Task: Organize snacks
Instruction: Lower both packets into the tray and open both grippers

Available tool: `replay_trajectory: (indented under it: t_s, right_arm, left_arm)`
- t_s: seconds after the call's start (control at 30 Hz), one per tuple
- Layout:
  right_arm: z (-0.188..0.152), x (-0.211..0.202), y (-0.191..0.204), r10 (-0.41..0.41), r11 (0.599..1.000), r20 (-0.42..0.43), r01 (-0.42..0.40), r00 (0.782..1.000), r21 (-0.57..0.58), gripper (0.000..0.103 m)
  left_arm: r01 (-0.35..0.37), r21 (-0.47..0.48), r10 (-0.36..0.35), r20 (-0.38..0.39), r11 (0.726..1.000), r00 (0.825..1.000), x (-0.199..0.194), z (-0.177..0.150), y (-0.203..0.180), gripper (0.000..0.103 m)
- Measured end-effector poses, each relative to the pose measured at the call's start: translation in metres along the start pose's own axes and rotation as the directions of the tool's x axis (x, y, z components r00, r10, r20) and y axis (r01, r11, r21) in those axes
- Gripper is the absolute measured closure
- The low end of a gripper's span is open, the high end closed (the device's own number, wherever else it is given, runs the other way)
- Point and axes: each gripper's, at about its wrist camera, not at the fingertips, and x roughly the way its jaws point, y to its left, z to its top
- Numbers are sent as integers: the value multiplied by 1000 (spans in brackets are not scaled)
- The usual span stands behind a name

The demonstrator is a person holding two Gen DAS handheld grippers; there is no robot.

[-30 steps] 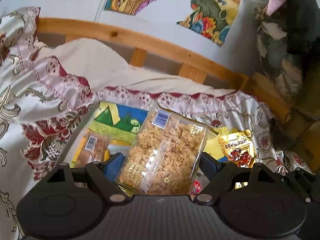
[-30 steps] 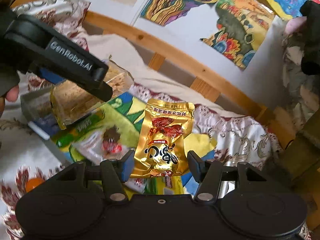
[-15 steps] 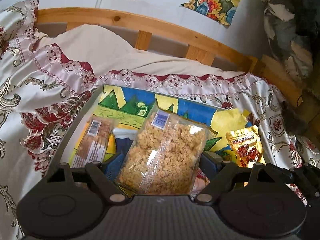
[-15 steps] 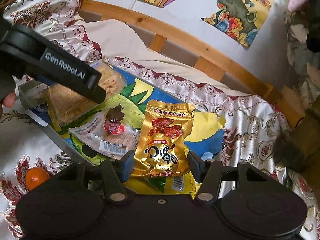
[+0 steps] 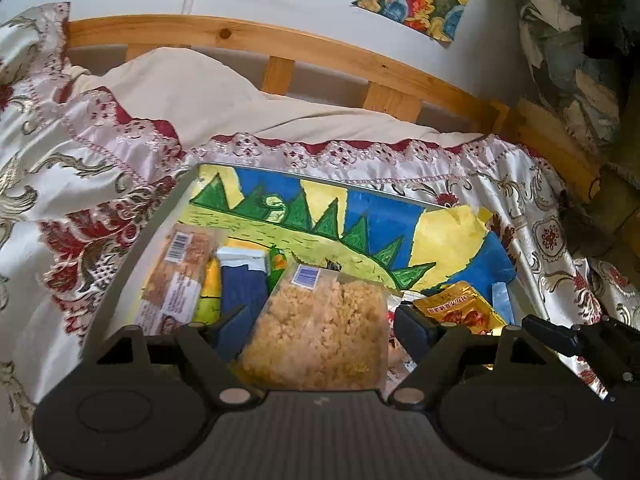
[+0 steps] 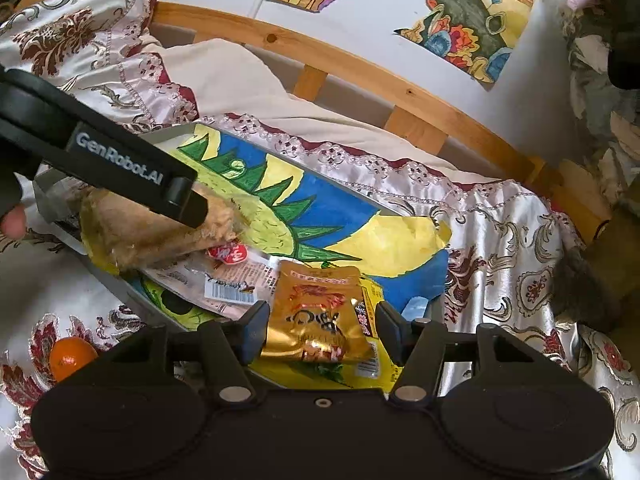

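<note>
The left gripper (image 5: 320, 320) pinches a clear bag of golden puffed-grain snack (image 5: 320, 328) between its two fingers, the bag filling the gap from pad to pad and hanging over the near part of a shallow grey tray (image 5: 132, 256). The tray lies on a satin bedspread (image 5: 80, 184) patterned in cream and dark red, and its floor is lined with a bright painted sheet (image 5: 360, 220) of green spikes, blue and yellow. In the tray's left end lie a long clear packet of brown biscuits (image 5: 176, 276), a dark blue carton (image 5: 242, 284) and a yellow-green wrapper between them.

The right gripper (image 6: 322, 326) has a gold foil pouch (image 6: 320, 316) between its fingers, low over the tray's near edge; the fingers stand on either side of the pouch, and whether the pads actually press on it is hard to tell from this angle. Just beyond the pouch a flat clear wrapper with a barcode and a red label (image 6: 228, 276) lies on the painted sheet. An orange fruit (image 6: 70, 358) sits on the bedspread outside the tray, to the left. A wooden bed rail (image 6: 360, 68) runs behind.
</note>
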Motion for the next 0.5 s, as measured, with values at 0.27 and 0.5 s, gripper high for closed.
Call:
replay_trajectory:
  t_s: [0.27,0.5]
  right_arm:
    - [7,-35,-19,-29,994,88,20,996,109,28]
    - [10,-85,-45,-32,974,184,-12,982,228,20]
  left_arm:
    - [-38,-10,39,68,999,997,-41,6,-4,8]
    - [-58,16,54,174,998,983,-93,8,-17,2]
